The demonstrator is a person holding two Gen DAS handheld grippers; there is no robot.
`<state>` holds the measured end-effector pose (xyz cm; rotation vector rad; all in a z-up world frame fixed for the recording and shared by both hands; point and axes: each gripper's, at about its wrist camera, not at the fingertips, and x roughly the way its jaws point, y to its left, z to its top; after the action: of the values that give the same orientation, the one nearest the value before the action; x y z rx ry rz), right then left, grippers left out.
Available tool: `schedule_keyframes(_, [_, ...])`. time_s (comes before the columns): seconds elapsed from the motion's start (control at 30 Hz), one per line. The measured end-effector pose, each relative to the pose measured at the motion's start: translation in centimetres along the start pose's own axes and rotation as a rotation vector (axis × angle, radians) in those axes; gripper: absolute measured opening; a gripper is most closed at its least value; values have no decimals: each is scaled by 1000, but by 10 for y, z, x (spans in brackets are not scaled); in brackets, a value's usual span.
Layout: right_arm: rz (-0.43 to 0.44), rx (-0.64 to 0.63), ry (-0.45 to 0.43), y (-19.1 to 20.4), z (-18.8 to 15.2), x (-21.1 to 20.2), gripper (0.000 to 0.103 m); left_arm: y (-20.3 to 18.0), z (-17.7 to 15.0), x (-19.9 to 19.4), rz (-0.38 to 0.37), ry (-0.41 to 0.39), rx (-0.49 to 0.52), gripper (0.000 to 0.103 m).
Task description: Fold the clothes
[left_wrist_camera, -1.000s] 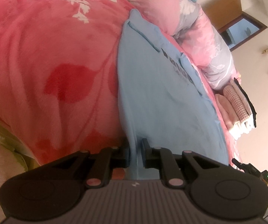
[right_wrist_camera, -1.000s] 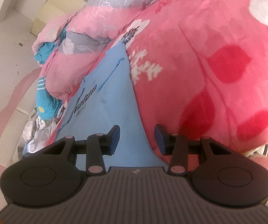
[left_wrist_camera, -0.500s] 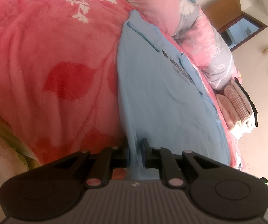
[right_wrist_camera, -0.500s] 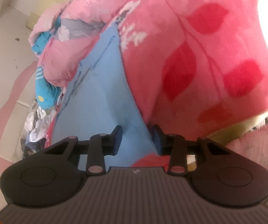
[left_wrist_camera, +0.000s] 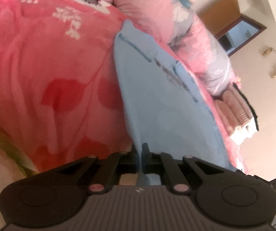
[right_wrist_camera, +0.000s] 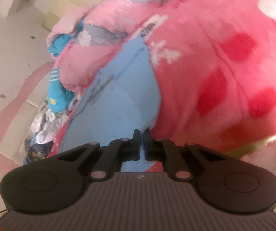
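Our left claw (left_wrist_camera: 139,152) was pinched shut on the near hem of the light blue garment (left_wrist_camera: 163,100); our right claw (right_wrist_camera: 141,140) had also closed on that hem at its other corner. We judged both grips readied a fold. The garment lay stretched away across the pink bed blanket (left_wrist_camera: 41,57). Both claws sat low at the bed's edge, pointing forward.

- Open pink blanket (left_wrist_camera: 47,61) lay beside the blue garment (left_wrist_camera: 157,104) on the side away from the bedding; nothing stood on it.
- A bunched pink quilt (left_wrist_camera: 186,36) pressed against the garment's far long edge, blocking passage there.
- A stack of folded clothes (left_wrist_camera: 238,113) stood beyond the quilt's end, near the wall.
- Loose crumpled clothing (right_wrist_camera: 41,119) crowded the bed edge beside the garment.
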<state>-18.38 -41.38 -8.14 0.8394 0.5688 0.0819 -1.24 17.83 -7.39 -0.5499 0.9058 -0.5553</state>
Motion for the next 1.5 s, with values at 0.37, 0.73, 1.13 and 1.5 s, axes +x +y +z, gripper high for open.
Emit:
schedule_keyframes(0.37, [89, -94, -87, 43, 57, 16, 2, -18, 45, -11, -91, -104, 5, 4])
schedule_keyframes(0.73, [108, -118, -179, 59, 121, 56, 2, -39, 126, 24, -59, -214, 71, 4])
schedule_keyframes(1.13, [50, -134, -226, 52, 194, 126, 2, -33, 207, 114, 15, -228, 75, 4])
schedule_keyframes(1.5, [-26, -109, -195, 18, 229, 209, 2, -3, 237, 183, 68, -193, 38, 4])
